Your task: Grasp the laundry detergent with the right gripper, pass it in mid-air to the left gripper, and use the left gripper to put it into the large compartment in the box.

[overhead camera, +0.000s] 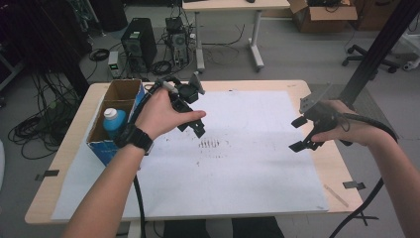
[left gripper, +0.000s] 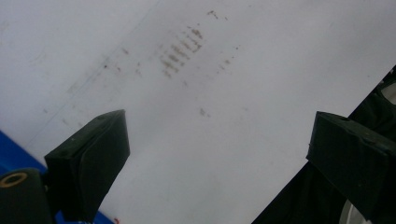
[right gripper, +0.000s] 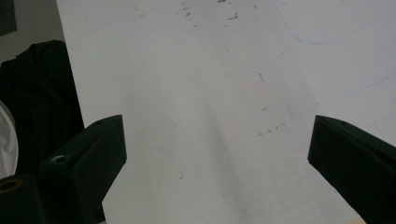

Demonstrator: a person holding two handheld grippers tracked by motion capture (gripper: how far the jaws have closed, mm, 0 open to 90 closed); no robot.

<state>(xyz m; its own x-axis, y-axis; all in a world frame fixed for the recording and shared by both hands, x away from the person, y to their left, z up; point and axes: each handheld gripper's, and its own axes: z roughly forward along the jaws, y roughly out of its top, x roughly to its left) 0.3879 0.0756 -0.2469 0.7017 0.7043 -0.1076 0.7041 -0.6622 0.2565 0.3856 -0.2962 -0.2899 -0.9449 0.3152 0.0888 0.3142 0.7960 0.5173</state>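
L gripper (overhead camera: 194, 126) fingers wide, empty, near box (overhead camera: 119, 94) w/ bottle (overhead camera: 114, 120) | R gripper (overhead camera: 303, 134) fingers wide, empty

No legible text, label, brand, number or sign on the box (overhead camera: 117, 115), bottle (overhead camera: 114, 120), white sheet (overhead camera: 257, 163) or floor clutter; dark smudges (overhead camera: 210, 144) on the sheet, not lettering.

The left hand (overhead camera: 161, 115), wearing a black wristwatch, holds the black two-jaw left gripper (overhead camera: 193, 130) with jaws wide apart and empty; the black right gripper (overhead camera: 301, 134) is also spread, pointing left
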